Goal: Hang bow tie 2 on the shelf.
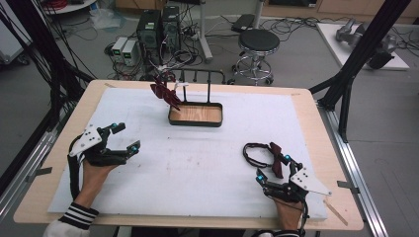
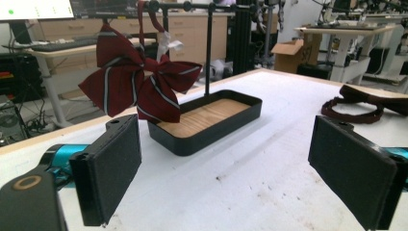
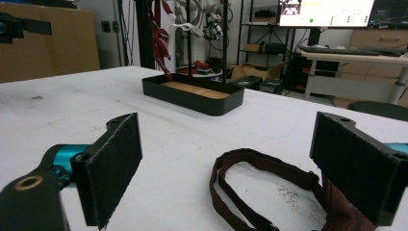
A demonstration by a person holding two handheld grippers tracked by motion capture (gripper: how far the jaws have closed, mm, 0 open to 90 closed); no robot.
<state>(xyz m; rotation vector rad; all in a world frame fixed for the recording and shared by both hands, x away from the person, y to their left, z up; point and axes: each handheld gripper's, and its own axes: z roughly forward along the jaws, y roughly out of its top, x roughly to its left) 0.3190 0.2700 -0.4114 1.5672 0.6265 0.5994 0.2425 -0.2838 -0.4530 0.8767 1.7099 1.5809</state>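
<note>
A dark red striped bow tie hangs from a black rack over the left end of a black tray with a wooden floor. A second dark red bow tie lies flat on the white mat at the right, its strap looped. My right gripper is open just behind this tie, the strap lying on the mat between its pads. My left gripper is open and empty at the left, facing the tray.
The white mat covers most of the wooden table. Beyond the far edge stand a black stool and computer towers amid cables. Black frame posts rise at the table's right and left.
</note>
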